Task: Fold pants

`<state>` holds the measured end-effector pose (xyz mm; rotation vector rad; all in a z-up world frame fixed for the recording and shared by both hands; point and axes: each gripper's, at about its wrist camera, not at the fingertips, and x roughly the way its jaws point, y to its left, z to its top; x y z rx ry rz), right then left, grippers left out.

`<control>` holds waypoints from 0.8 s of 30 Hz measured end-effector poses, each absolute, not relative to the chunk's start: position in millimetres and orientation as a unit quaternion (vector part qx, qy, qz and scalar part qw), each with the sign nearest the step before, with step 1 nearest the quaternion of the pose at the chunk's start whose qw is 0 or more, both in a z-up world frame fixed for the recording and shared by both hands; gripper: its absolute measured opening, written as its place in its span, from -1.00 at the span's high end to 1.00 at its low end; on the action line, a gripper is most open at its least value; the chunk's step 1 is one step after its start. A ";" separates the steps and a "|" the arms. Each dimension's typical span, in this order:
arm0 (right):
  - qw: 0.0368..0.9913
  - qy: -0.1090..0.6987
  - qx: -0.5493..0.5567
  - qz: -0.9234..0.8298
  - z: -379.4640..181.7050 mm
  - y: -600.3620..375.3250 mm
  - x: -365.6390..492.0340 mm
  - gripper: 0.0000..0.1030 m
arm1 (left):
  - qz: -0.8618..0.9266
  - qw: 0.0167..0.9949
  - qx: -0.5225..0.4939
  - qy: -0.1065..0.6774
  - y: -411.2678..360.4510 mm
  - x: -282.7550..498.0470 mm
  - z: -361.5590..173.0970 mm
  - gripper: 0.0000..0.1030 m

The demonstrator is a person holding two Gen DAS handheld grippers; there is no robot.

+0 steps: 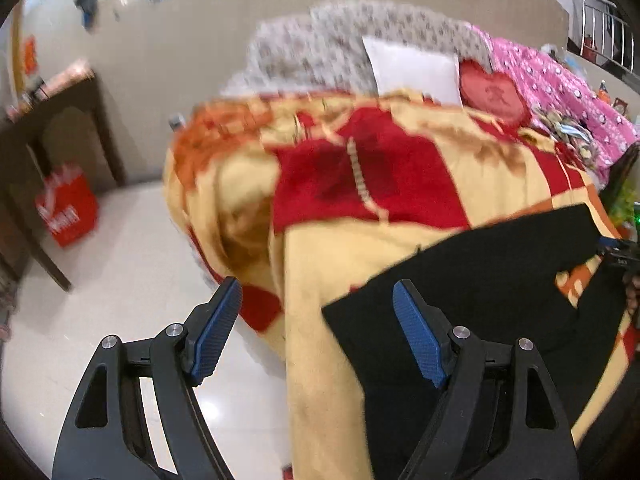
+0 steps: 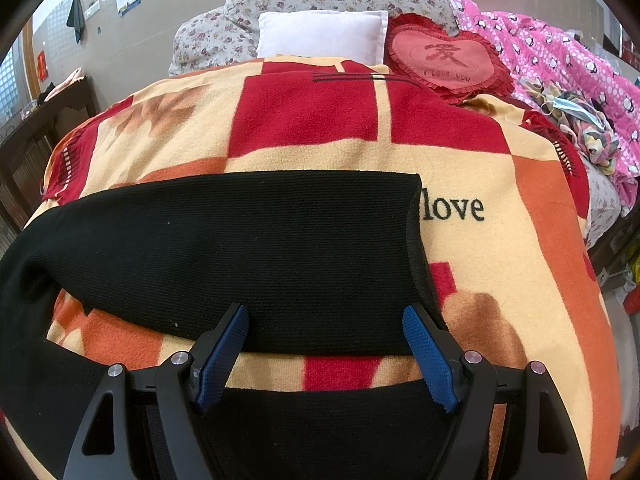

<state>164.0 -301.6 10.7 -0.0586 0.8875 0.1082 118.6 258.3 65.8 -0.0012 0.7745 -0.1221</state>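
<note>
Only R view shows pants (image 2: 248, 248) hem.

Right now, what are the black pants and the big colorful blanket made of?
The black pants look like a ribbed knit, probably cotton or a synthetic blend: fine parallel ridges run across the matte cloth and bits of lint cling to it. The blanket looks like soft fleece or plush, likely polyester: the surface is fuzzy and the printed color blocks have slightly blurry edges. Neither fiber can be told for certain.
</note>
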 end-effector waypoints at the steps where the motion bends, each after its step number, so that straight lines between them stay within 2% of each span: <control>1: 0.901 0.429 -0.028 0.052 10.8 -301.8 164.1 -0.50 | -0.079 0.918 -0.002 0.388 259.5 124.8 57.7 -0.50; 5: 0.901 0.429 -0.028 0.052 11.0 -301.8 163.5 -0.50 | -0.115 0.901 0.049 0.415 239.8 135.3 36.1 -0.32; 9: 0.901 0.429 -0.028 0.052 11.0 -301.7 163.5 -0.50 | -0.104 0.892 0.062 0.436 239.3 152.0 18.3 0.24; 11: 0.901 0.429 -0.028 0.052 11.0 -301.8 163.4 -0.50 | -0.115 0.886 0.053 0.445 242.4 156.6 11.0 0.40; 17: 0.901 0.429 -0.028 0.053 10.8 -301.7 163.5 -0.50 | -0.130 0.885 0.049 0.445 240.7 159.8 9.6 0.44; 24: 0.901 0.429 -0.028 0.052 10.7 -301.9 163.5 -0.50 | -0.160 0.873 -0.023 0.459 258.6 167.5 6.2 0.43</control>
